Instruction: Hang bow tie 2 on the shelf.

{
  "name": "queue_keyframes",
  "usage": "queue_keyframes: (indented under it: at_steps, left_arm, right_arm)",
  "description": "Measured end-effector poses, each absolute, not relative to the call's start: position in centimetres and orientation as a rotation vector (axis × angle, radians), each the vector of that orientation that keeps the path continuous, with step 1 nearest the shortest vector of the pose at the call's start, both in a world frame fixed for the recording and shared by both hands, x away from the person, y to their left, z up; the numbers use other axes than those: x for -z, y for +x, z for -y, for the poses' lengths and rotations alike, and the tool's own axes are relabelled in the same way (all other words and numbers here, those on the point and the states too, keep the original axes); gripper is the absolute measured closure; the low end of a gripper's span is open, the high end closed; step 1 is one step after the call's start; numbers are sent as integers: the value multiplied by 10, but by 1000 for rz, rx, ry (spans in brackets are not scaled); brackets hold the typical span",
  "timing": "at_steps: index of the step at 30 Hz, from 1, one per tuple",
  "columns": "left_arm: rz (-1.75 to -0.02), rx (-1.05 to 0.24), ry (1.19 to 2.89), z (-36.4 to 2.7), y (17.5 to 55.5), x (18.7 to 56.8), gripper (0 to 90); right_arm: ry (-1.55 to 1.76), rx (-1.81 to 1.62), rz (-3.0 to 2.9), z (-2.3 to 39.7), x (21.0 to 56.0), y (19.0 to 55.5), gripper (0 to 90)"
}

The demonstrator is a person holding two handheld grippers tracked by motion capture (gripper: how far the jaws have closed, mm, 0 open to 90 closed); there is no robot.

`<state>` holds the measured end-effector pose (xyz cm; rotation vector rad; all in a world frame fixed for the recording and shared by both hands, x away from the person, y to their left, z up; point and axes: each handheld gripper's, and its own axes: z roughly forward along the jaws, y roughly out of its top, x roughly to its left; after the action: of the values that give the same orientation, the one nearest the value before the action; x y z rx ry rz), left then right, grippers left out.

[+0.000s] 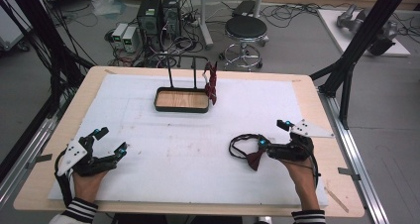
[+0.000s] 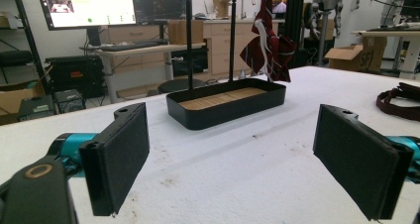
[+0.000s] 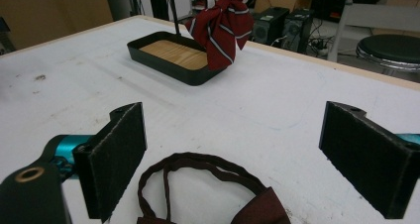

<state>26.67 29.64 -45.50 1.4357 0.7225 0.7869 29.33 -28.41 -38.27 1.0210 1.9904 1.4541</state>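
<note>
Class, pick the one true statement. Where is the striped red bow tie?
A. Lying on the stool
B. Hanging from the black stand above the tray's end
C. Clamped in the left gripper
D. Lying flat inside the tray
B: the striped red bow tie hangs from the black stand over one end of the tray.

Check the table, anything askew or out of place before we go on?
Nothing damaged or spilled. One bow tie lies loose on the white mat, strap looped beside it, between the open right gripper jaws. The other bow tie hangs on the stand. The left gripper is open, holding nothing.
</note>
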Motion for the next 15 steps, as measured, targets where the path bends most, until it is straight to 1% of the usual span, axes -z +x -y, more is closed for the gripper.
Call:
queue_keyframes:
  at_steps: [15]
  left_arm:
    - [-725, -781, 1429, -297, 267, 455, 147]
  right_arm:
    - [990, -1346, -2195, 290, 380, 311, 103]
